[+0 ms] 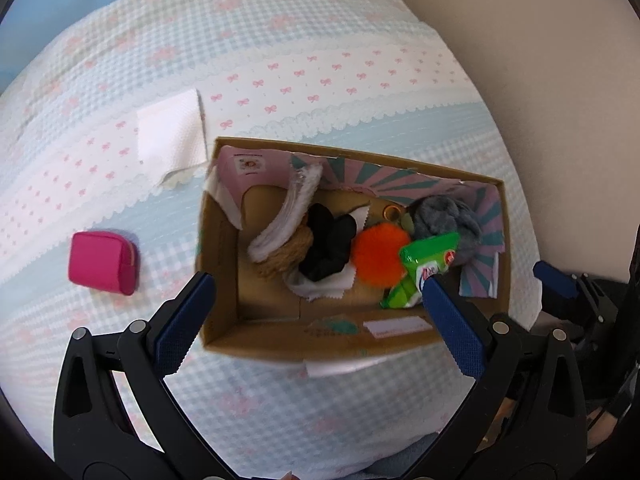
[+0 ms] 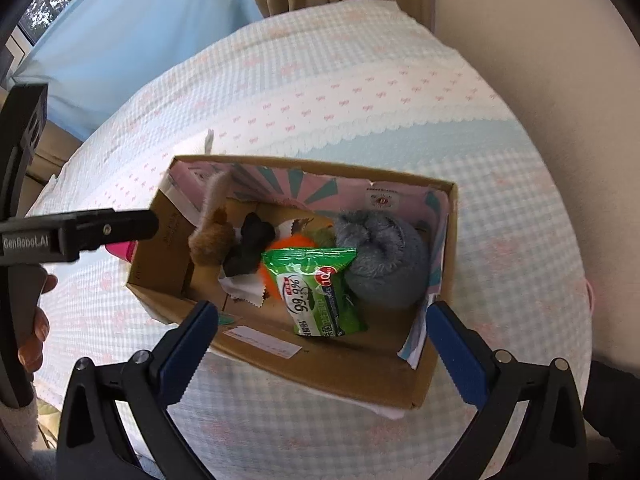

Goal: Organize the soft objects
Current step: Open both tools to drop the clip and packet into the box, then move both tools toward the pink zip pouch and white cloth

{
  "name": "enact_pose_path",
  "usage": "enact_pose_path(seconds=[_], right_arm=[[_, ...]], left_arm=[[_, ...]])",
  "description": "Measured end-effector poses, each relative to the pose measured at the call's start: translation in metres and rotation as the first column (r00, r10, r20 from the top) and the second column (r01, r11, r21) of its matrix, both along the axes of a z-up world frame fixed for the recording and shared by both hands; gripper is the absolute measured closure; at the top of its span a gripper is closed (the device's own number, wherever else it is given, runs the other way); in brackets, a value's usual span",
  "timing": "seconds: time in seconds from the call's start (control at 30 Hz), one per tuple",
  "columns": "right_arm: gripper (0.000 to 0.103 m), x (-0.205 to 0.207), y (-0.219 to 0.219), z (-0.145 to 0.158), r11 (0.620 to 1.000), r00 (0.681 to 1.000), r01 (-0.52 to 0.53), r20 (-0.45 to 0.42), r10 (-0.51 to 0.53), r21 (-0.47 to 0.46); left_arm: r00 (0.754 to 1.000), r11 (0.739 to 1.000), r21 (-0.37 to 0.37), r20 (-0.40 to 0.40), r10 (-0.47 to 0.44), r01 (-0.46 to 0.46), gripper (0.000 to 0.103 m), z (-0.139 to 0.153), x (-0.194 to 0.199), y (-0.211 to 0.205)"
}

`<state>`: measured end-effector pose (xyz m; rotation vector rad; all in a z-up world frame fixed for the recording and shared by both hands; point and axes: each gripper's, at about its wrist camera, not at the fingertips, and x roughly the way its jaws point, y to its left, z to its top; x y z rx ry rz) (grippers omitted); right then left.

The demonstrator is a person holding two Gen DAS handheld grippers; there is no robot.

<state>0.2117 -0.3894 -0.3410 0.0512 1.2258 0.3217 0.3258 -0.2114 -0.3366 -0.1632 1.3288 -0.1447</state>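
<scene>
An open cardboard box (image 1: 224,264) (image 2: 432,380) sits on the bed. Inside lie a grey plush (image 1: 444,220) (image 2: 380,260), an orange pom-pom (image 1: 374,256) (image 2: 290,244), a green wipes pack (image 1: 424,268) (image 2: 316,292), a black scrunchie (image 1: 328,244) (image 2: 250,248), a tan furry item (image 1: 288,252) (image 2: 212,236) and white cloths (image 1: 288,208). A pink pouch (image 1: 104,262) lies on the bed left of the box. My left gripper (image 1: 320,280) is open and empty above the box's near side. My right gripper (image 2: 322,312) is open and empty above the box.
The bed has a blue-and-white gingham cover (image 1: 360,80) with pink bows. A white folded tissue (image 1: 170,130) lies behind the box. A beige wall (image 1: 540,40) runs along the right. The left gripper's body (image 2: 80,232) crosses the right wrist view at left.
</scene>
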Motion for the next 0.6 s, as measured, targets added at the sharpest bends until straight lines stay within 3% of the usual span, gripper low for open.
enact_pose_path(seconds=[0.3,0.6], right_arm=[[0.000,-0.031,0.025,0.063,0.998,0.996,0.064,0.069,-0.064,0.002],[0.000,-0.072,0.085,0.137,0.994,0.976,0.110,0.189,-0.112,0.022]], left_arm=[[0.995,1.000,0.008,0.094,0.014,-0.015,0.000,0.058,-0.051,0.047],[0.975,0.998,0.019,0.213,0.060,-0.066,0.000,0.124,-0.111,0.126]])
